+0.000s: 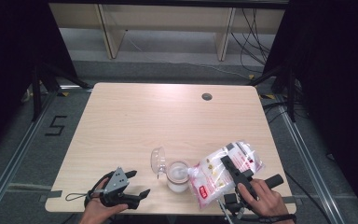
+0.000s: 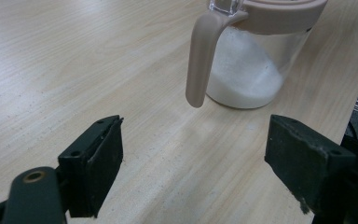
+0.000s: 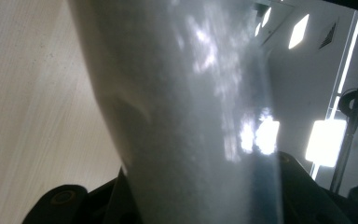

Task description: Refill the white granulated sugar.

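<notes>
A clear jar (image 1: 177, 176) holding white powder stands near the table's front edge, with its hinged lid (image 1: 158, 161) flipped open to the left. My right gripper (image 1: 231, 169) is shut on a plastic bag of white powder (image 1: 214, 179). The bag is tilted, with its lower corner at the jar's mouth. In the right gripper view the bag (image 3: 191, 107) sits between the jaws of the right gripper (image 3: 191, 198). My left gripper (image 1: 139, 183) rests open on the table left of the jar. In the left gripper view the jar (image 2: 247, 74) and its beige handle (image 2: 199, 60) lie beyond the open left gripper (image 2: 193, 163).
The wooden table (image 1: 135, 121) has a round cable hole (image 1: 207, 96) at the far right. The front edge runs just under both hands. Black curtains hang at both sides, and a pale shelf unit (image 1: 168, 28) stands beyond the table.
</notes>
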Motion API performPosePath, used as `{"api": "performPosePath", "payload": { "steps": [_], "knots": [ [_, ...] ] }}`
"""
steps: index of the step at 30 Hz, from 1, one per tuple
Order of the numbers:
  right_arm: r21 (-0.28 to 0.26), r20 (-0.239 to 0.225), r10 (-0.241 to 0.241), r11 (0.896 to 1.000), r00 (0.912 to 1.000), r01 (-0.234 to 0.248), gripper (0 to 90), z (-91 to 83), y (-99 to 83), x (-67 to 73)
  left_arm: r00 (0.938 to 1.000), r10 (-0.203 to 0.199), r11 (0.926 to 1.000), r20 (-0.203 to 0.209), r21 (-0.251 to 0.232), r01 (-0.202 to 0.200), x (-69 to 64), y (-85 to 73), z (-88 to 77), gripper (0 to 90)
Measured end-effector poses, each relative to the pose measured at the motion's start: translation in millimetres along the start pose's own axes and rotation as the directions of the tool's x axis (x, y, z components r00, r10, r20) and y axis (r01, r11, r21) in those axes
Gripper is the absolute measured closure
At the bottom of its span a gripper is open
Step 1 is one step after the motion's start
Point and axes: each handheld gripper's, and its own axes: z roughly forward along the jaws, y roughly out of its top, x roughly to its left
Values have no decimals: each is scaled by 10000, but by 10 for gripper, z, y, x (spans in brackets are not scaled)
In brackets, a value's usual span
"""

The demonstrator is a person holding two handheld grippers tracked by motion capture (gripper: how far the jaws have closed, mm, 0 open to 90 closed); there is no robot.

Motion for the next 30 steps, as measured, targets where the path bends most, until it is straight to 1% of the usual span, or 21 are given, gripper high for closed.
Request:
{"api": "performPosePath", "payload": {
  "steps": [1,2,3,4,7,9,10,12,14,16,17,18,19,22,23,24,26,27,28,29,30],
  "knots": [
    [83,-175,236,9997,9996,-235,692,1,-10,29,10000,8,10000,-32,-10,-8,-1,-1,0,187],
    [100,-152,243,9997,9996,-241,694,0,-11,30,10000,12,10000,-27,-2,-12,-1,-1,0,187],
    [-24,-88,154,9999,9998,-155,695,8,-10,23,10000,26,10000,-25,5,-26,-1,-1,0,187],
    [-10,-183,125,9999,9998,-125,696,7,-11,16,10000,24,10000,-26,0,-24,-1,-1,0,188],
    [-15,-180,149,9999,9997,-149,698,8,-14,18,10000,10,10000,25,48,-10,3,1,-2,188],
    [-14,-179,157,9999,9997,-157,699,8,-13,18,10000,12,10000,-9,1,-12,0,0,0,187],
    [-38,-195,88,10000,9998,-88,700,9,-16,14,10000,-31,10000,-26,-45,31,-5,-1,3,188],
    [-33,-199,96,9999,9998,-97,700,9,-17,15,10000,21,10000,-24,1,-21,-1,-1,-1,187],
    [95,-293,313,9995,9991,-310,701,4,-19,30,10000,16,10000,-26,-4,-16,-1,-1,0,188],
    [89,-294,284,9996,9992,-281,701,4,-19,28,9999,-98,9999,34,-47,98,-6,0,5,188],
    [95,-296,276,9996,9992,-274,701,4,-19,29,10000,-89,9999,-17,-91,88,-8,-1,6,188],
    [93,-299,266,9996,9992,-263,701,5,-19,29,10000,23,10000,-25,-1,-23,0,0,-1,188],
    [97,-304,251,9996,9992,-248,702,6,-19,28,10000,-93,9999,-17,-96,93,-9,-1,7,188],
    [105,-298,228,9997,9993,-225,702,7,-19,29,10000,-91,9999,30,-63,91,-5,0,5,188],
    [153,-270,451,9989,9986,-447,702,4,-22,52,10000,7,10000,27,37,-7,3,1,-2,188],
    [221,-326,569,9982,9978,-562,703,2,-25,64,10000,-42,10000,28,-7,42,-1,1,2,188],
    [202,-352,541,9984,9979,-534,702,5,-27,59,9999,-98,9999,35,-67,99,-6,0,5,188],
    [80,-290,144,9999,9995,-142,703,13,-33,33,9999,-95,9999,32,-55,95,-6,0,5,188],
    [132,-268,359,9993,9990,-356,703,9,-26,43,9999,-97,9999,31,-54,97,-6,0,5,188],
    [131,-341,326,9994,9989,-322,703,10,-31,46,9999,-103,9999,32,-63,103,-6,0,5,188],
    [-7,-303,37,10000,9995,-38,703,22,-31,26,10000,-91,9999,-19,-105,91,-10,-1,7,188]
  ]
}}
